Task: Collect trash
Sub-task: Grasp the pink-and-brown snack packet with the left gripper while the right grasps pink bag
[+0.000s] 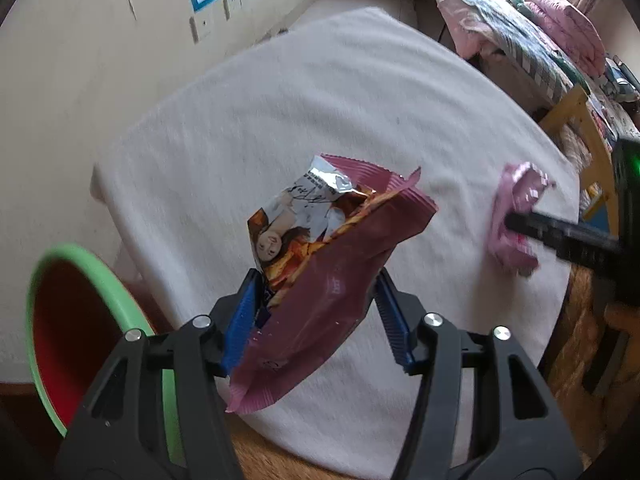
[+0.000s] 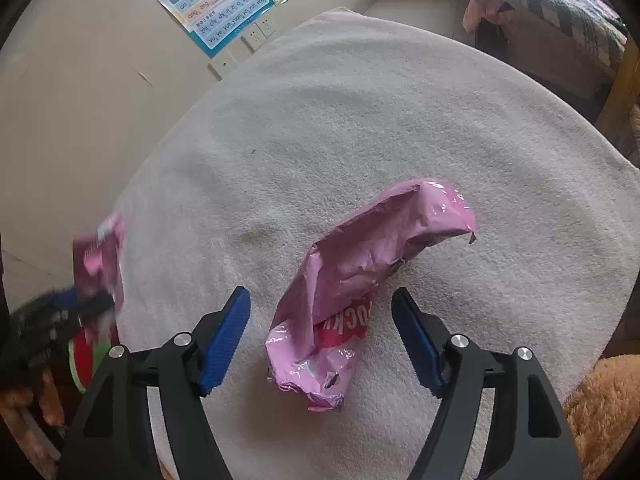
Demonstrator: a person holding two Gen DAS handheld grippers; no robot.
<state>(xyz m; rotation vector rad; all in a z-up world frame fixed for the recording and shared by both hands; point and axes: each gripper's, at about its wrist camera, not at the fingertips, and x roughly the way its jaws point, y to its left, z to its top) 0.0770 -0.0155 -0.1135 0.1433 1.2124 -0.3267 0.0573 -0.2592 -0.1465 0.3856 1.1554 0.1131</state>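
My left gripper [image 1: 316, 300] is shut on a maroon chip bag [image 1: 320, 280] and holds it above the white cloth-covered table [image 1: 280, 112]. The bag also shows blurred at the left of the right wrist view [image 2: 102, 264]. A crumpled pink snack bag [image 2: 360, 284] lies on the table between the blue pads [image 2: 226, 340] of my right gripper [image 2: 320, 340], which is open around it. In the left wrist view the pink bag [image 1: 516, 216] sits at the right, behind the right gripper's black fingers [image 1: 560, 236].
A red bin with a green rim [image 1: 80, 328] stands on the floor left of the table, also seen in the right wrist view [image 2: 86, 356]. A wall with posters [image 2: 216, 4] runs behind. A bed with blankets [image 1: 520, 28] is at the far right.
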